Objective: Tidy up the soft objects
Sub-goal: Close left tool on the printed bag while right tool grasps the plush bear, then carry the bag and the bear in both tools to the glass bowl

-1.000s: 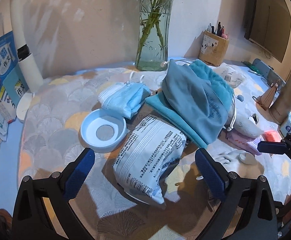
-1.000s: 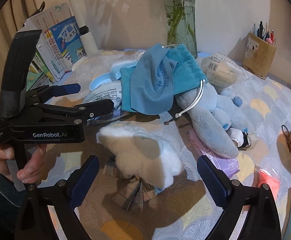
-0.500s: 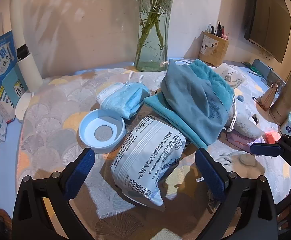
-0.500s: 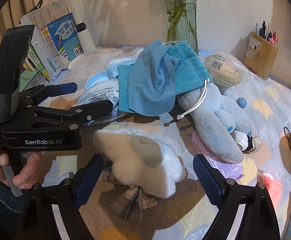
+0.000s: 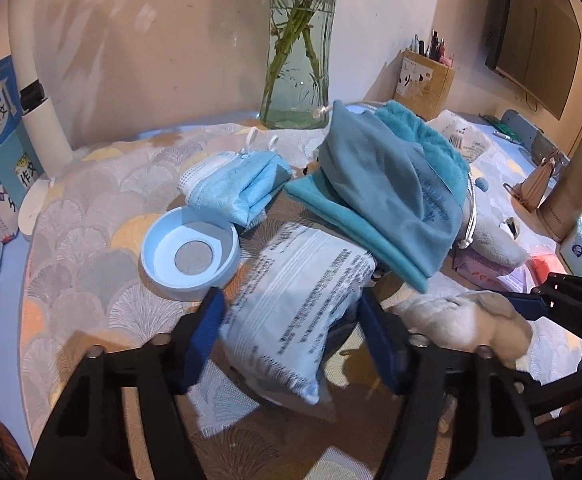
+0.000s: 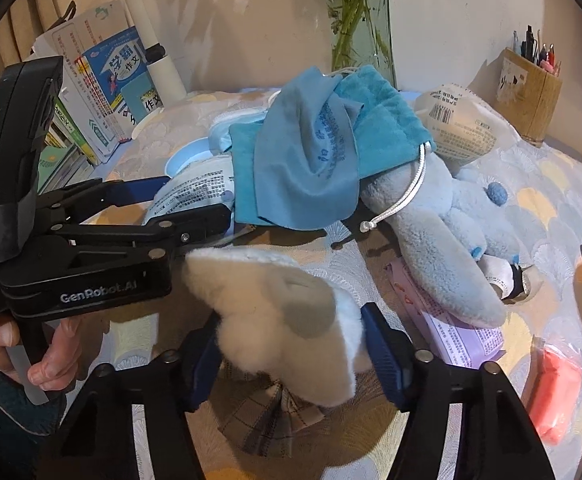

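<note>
Now the left claw [image 5: 291, 328] is closing on the white packet [image 5: 295, 300] at the frame's bottom middle, and the right claw [image 6: 291, 348] is closing on the fluffy white toy [image 6: 283, 312].

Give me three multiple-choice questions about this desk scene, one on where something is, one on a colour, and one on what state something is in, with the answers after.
1. Where does the round light-blue lid lie?
A. inside the vase
B. on the patterned cloth, in front of the folded face masks
C. on top of the books

2. What colour is the drawstring pouch draped over the grey plush toy?
A. teal
B. red
C. yellow

3. What is between the fingers of the right gripper?
A. nothing
B. a pen
C. a white plush toy

Answers: 1 B, the lid sits open side up on the cloth just before the masks. 2 A, its fabric is teal with a white cord. 3 C, the jaws are closing around the white plush.
</note>
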Demonstrator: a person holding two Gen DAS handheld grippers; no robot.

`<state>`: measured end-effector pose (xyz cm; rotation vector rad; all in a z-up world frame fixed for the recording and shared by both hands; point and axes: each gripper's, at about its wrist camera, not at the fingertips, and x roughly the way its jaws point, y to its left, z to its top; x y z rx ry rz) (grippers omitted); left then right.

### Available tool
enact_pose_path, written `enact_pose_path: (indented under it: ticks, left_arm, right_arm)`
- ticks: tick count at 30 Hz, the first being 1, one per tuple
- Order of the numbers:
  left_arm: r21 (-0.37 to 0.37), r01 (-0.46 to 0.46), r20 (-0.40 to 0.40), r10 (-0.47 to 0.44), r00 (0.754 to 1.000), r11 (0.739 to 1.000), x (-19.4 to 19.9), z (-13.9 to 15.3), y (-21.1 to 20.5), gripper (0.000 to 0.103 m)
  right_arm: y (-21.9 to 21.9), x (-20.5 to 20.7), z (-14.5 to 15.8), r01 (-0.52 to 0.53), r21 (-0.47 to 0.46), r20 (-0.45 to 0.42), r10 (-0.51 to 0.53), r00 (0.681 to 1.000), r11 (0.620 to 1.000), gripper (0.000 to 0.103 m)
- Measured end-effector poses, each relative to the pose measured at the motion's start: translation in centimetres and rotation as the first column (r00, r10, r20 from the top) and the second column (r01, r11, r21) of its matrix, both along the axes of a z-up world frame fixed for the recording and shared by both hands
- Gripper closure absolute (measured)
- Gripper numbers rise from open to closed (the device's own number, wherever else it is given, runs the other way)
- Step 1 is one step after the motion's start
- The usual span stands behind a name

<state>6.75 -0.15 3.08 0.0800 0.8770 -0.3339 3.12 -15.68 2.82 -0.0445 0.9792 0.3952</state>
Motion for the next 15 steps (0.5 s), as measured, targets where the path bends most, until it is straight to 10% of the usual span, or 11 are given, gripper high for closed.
enact_pose_path:
  ticks: [11,15]
  left_arm:
    - [-0.103,-0.074,0.072,0.081,0.994,0.992,-5.1,3.8,2.5,0.052]
    - [-0.070,-0.069,0.089,0.075,0.993,0.995,-8.7,3.8,2.3,0.052]
  right_arm:
    - [-3.9,-2.5,5.1,0.036,0.170,0.114,-0.056,0.992,0.985,0.062]
    - [-5.6,-5.1,6.7,0.074,0.059,0.160,-0.082,0.984,0.996,0.061]
